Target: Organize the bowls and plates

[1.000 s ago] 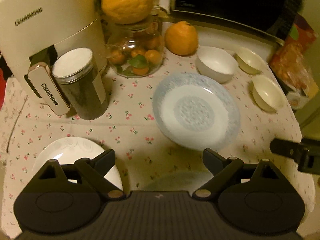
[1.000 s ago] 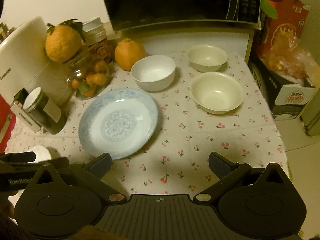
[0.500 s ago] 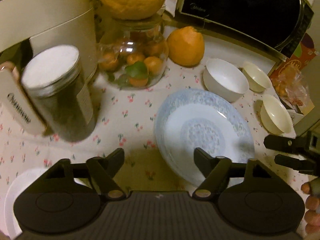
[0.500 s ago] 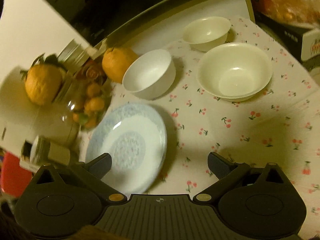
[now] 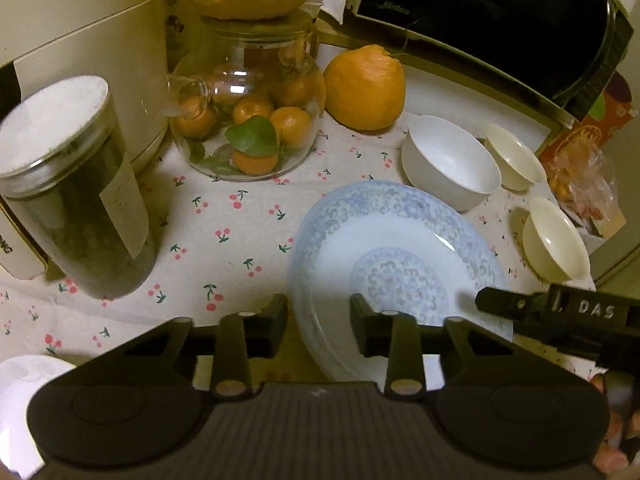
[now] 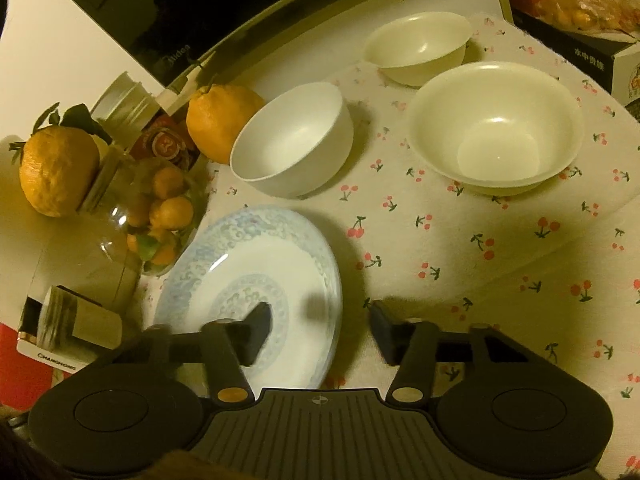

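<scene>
A blue-patterned plate (image 5: 400,264) lies on the cherry-print cloth; it also shows in the right wrist view (image 6: 248,280). My left gripper (image 5: 318,324) straddles the plate's left rim, jaws partly closed, one finger inside and one outside. My right gripper (image 6: 320,328) straddles the plate's right rim, still open; it also shows in the left wrist view (image 5: 520,312). Behind the plate stand a white bowl (image 6: 292,140) and two cream bowls (image 6: 496,124) (image 6: 420,46). A white plate (image 5: 20,400) peeks at the lower left.
A dark jar with a white lid (image 5: 72,188), a glass jar of small oranges (image 5: 244,120), a big orange (image 5: 364,88), a cream appliance (image 5: 80,20) and a black microwave (image 5: 500,20) crowd the back. A snack box (image 6: 580,12) stands at the right.
Both grippers moved forward and down onto the blue plate from either side. Both sets of jaws have narrowed, the left more than the right.
</scene>
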Available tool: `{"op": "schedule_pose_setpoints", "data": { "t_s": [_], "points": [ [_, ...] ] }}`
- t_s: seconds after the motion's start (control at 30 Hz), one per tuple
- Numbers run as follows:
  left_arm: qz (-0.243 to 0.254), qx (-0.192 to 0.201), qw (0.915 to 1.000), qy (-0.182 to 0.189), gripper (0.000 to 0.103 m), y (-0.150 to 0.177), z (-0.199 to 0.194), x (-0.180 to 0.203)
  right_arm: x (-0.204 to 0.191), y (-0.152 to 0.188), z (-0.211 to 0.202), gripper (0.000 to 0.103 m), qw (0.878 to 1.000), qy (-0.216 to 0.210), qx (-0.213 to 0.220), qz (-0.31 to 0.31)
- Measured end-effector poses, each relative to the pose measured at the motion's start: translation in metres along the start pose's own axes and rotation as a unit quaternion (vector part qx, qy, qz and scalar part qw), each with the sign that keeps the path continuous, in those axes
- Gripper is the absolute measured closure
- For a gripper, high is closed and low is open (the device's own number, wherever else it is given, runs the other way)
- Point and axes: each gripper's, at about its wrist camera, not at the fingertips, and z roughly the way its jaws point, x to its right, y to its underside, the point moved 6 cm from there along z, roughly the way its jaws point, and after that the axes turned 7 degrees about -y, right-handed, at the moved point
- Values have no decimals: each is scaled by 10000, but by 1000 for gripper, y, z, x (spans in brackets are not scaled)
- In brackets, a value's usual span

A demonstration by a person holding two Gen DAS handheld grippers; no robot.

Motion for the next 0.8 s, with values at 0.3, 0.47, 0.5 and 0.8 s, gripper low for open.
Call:
{"op": "schedule_pose_setpoints", "data": {
  "t_s": [0.3,0.47,0.5,0.8],
  "points": [
    [-306,-8,9995,11,89,0,5,-8,0,1,1,84,9999,30,24,-101],
    [-238,-31,9997,54,90,2,4,-7,0,1,-3,86,9999,59,-9,-160],
    [-205,-18,9998,51,90,2,3,-7,-1,2,-4,86,9998,75,-18,-177],
    [153,37,9998,118,90,11,-11,-1,-7,4,-25,86,9990,74,13,-430]
  ]
}}
